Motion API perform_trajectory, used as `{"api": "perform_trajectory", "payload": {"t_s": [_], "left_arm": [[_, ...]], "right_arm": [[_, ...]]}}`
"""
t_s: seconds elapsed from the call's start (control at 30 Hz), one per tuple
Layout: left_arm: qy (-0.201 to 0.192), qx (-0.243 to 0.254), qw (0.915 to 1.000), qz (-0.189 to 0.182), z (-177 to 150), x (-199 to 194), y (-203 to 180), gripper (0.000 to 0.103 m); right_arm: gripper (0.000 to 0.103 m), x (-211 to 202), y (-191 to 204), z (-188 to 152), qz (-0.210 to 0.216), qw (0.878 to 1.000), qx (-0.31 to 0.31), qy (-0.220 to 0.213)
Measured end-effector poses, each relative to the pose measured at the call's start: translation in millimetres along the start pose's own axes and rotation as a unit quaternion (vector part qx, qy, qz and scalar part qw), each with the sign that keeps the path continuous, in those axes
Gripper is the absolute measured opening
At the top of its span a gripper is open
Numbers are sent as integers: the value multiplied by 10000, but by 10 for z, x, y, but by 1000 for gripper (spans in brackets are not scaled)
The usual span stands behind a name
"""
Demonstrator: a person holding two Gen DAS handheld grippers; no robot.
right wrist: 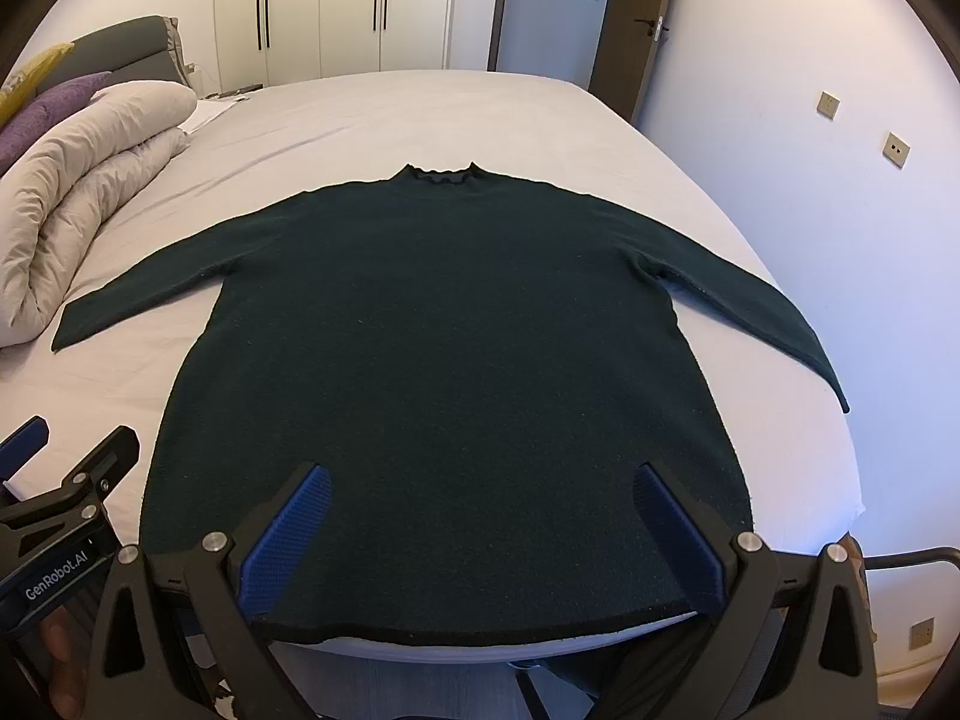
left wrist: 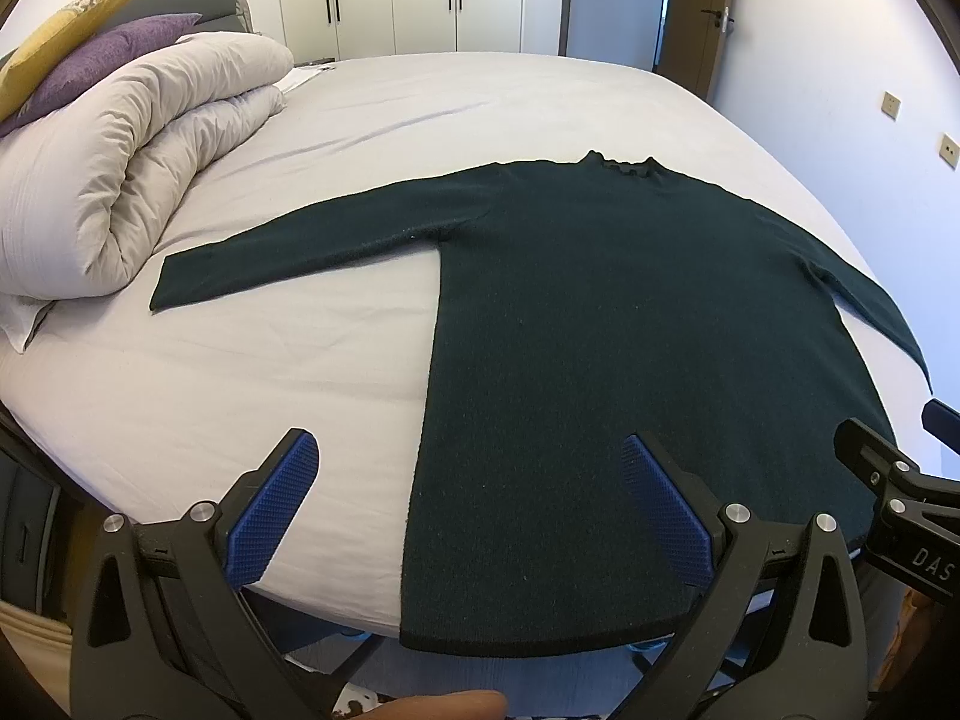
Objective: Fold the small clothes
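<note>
On the far left a rolled duvet (left wrist: 132, 162) sits clear of our work area on the bed (left wrist: 240, 372). Our left gripper (left wrist: 468, 504), fingers released and holding nothing, hovers by the near hem. The dark sweater (right wrist: 444, 372) lies flat in the middle, sleeves spread, ready for folding. Our right gripper (right wrist: 480, 528) hovers likewise spread, empty, over the hem.

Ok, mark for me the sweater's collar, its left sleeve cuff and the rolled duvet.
sweater's collar (right wrist: 441, 175), right wrist view, middle of the ruffled neck edge.
left sleeve cuff (left wrist: 165, 288), left wrist view, end of the outstretched sleeve.
rolled duvet (left wrist: 120, 180), left wrist view, its upper fold.
</note>
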State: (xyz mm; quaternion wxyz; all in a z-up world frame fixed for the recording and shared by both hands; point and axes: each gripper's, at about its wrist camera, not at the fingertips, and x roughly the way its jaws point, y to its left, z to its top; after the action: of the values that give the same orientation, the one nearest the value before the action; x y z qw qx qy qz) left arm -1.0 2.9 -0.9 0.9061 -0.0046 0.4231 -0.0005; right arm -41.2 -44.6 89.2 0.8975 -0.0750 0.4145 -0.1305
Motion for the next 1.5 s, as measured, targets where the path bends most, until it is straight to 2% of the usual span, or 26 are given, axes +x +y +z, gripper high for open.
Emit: {"api": "perform_trajectory", "payload": {"t_s": [1.5], "left_arm": [[97,-35,9999,-129,-73,82,-3,103]], "right_arm": [[103,61,-9,-79,0,10000,23,40]]}}
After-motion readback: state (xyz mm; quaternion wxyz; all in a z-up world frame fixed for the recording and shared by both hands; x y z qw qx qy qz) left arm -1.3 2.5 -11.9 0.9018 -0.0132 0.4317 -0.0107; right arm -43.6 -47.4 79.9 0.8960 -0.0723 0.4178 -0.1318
